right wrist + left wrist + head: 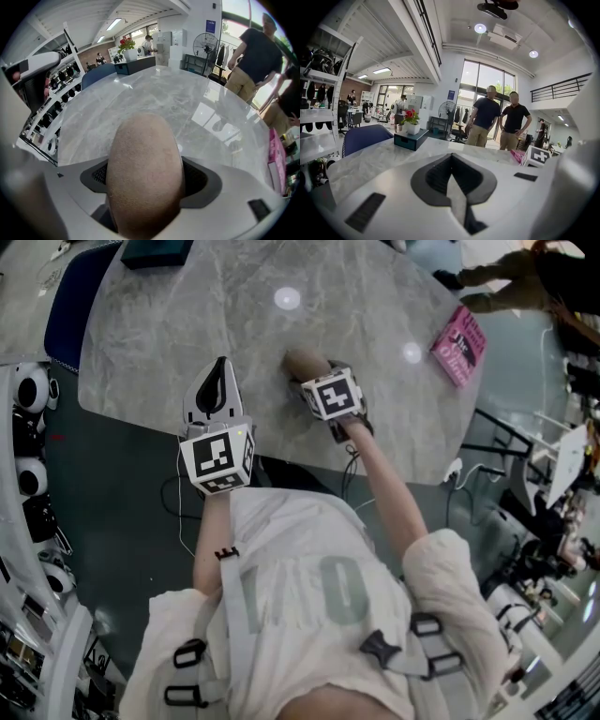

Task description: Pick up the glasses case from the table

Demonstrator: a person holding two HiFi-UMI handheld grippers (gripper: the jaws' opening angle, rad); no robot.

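Note:
The tan, rounded glasses case (143, 173) fills the gap between the jaws of my right gripper (145, 180), which is shut on it. In the head view the case (306, 362) sticks out past the right gripper (314, 381) over the grey marble table (187, 324). Whether the case rests on the table or hangs above it is unclear. My left gripper (217, 390) is over the table's near edge, to the left of the case. Its jaws meet with nothing between them in the left gripper view (452, 180).
A pink book (459, 345) lies near the table's right edge. A dark teal box (155, 251) with a potted flower (411, 123) stands at the far left. Two people (499, 122) stand beyond the table. White shelving (28, 456) and a blue chair (363, 138) are to the left.

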